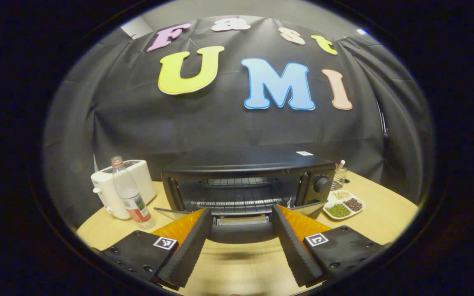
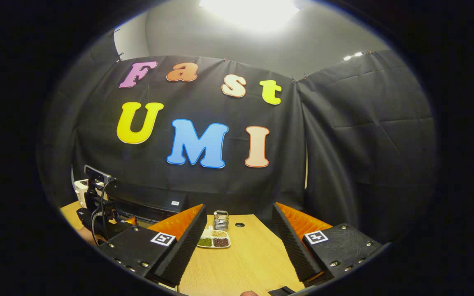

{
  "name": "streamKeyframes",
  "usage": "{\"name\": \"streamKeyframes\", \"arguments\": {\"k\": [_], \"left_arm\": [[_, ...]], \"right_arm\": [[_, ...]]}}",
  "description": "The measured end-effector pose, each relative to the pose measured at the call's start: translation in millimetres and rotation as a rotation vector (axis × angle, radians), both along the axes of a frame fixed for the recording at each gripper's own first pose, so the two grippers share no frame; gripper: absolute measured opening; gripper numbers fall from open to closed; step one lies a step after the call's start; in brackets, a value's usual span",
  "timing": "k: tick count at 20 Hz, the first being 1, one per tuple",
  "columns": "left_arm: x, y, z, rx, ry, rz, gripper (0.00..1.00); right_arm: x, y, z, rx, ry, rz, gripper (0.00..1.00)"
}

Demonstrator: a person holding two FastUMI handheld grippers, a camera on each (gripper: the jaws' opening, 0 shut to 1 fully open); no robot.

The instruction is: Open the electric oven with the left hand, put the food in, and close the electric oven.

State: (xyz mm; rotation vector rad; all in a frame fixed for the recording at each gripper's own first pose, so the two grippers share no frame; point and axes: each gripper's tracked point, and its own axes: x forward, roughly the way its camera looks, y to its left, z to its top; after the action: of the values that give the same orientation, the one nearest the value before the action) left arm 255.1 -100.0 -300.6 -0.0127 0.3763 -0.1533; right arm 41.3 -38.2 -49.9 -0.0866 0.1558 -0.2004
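Oven door (image 1: 237, 220) lowered in front of the electric oven (image 1: 247, 181), exposing the wire rack (image 1: 237, 193) inside the cavity. The left gripper (image 1: 241, 246) hovers just in front of the door's front edge, its jaws set wide apart and holding nothing. A control knob (image 1: 321, 184) sits at the right of the oven's face. Left of the oven stand a white toaster (image 1: 107, 185) and a plastic water bottle (image 1: 130, 193); right of it lie a divided dish of beans and grains (image 1: 344, 204) and a small wire basket (image 1: 339, 177). In the right gripper view, the right gripper (image 2: 237, 242) hangs over the wooden table (image 2: 253, 255) to the right of the oven, jaws likewise apart and empty. The door is judged stiff, hinged at its lower edge and fairly light; its glass looks slippery, so the best hold is the handle along its free edge.
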Motion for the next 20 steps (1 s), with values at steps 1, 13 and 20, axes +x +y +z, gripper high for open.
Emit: {"name": "streamKeyframes", "arguments": {"k": [1,13,20], "left_arm": [[-6,0,-5,-0.007,0.008,0.001,0.97],[-66,7,-78,0.046,0.178,0.002,0.97],[-103,36,-23,0.035,0.096,0.052,0.97]], "right_arm": [[-1,-1,-1,0.003,0.003,0.006,0.98],[-20,13,-18,0.052,0.053,0.097,0.98],[-18,47,-35,0.171,0.101,0.226,0.99]]}}
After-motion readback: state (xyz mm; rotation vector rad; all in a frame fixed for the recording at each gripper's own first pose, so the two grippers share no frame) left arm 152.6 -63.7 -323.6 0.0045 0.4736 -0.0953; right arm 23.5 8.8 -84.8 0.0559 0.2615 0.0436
